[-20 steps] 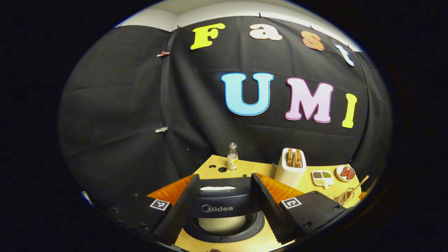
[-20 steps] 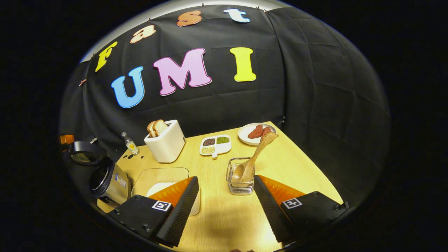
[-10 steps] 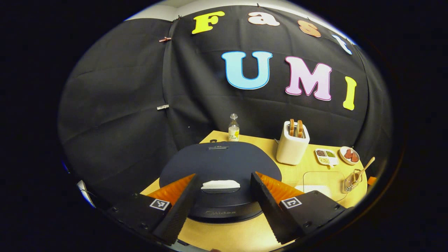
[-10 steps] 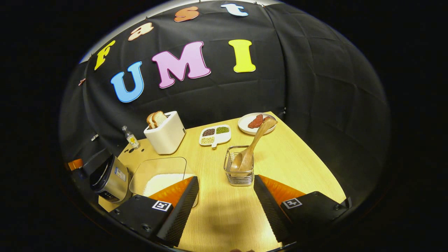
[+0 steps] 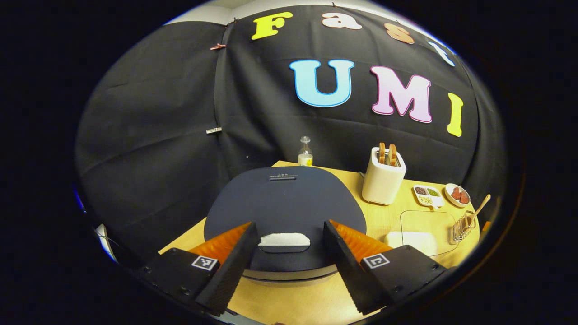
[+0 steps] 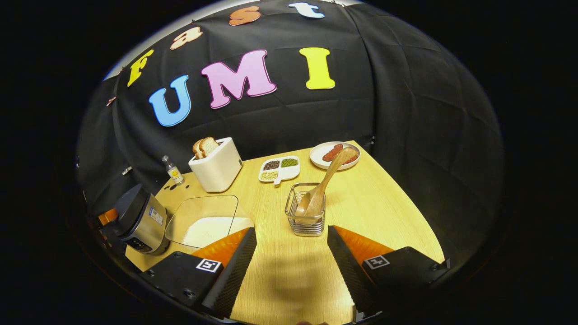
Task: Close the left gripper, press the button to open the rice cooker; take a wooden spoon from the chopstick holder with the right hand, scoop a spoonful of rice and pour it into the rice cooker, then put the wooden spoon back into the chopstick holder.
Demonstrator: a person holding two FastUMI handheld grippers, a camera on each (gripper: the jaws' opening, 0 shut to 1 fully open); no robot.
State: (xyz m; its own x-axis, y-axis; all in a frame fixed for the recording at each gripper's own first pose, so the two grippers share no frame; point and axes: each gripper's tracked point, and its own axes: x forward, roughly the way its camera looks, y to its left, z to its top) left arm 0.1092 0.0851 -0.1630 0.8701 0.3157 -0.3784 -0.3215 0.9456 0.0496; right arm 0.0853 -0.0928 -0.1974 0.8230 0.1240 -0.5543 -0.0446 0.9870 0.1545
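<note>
Hovering over the rice cooker (image 5: 284, 205), our left claw (image 5: 285, 246) stands wide, with nothing between its fingers; the pale release button (image 5: 284, 239) sits right between them at the near edge of the shut lid. The task asks us to bring this claw's fingers together first, so we judge the step in hand to be exactly that: narrow the claw, then come down on the button with the joined tips. To do it well we should centre the tips over the button before descending and press straight down, since a slanted push could slide off onto the lid's smooth top.

Our right claw (image 6: 291, 257) is also wide and empty, poised above bare bench (image 6: 361, 203). Just beyond it stands the wire chopstick holder (image 6: 306, 216), with the wooden spoon (image 6: 326, 180) leaning in it, its handle tipped toward the far right corner. The clear rice container (image 6: 203, 219) lies near the front left, between the holder and the cooker. Further back along the bench sit a toaster (image 6: 216, 164), a small bottle (image 6: 171, 169), a divided dish (image 6: 280, 168) and a plate (image 6: 325, 155).
</note>
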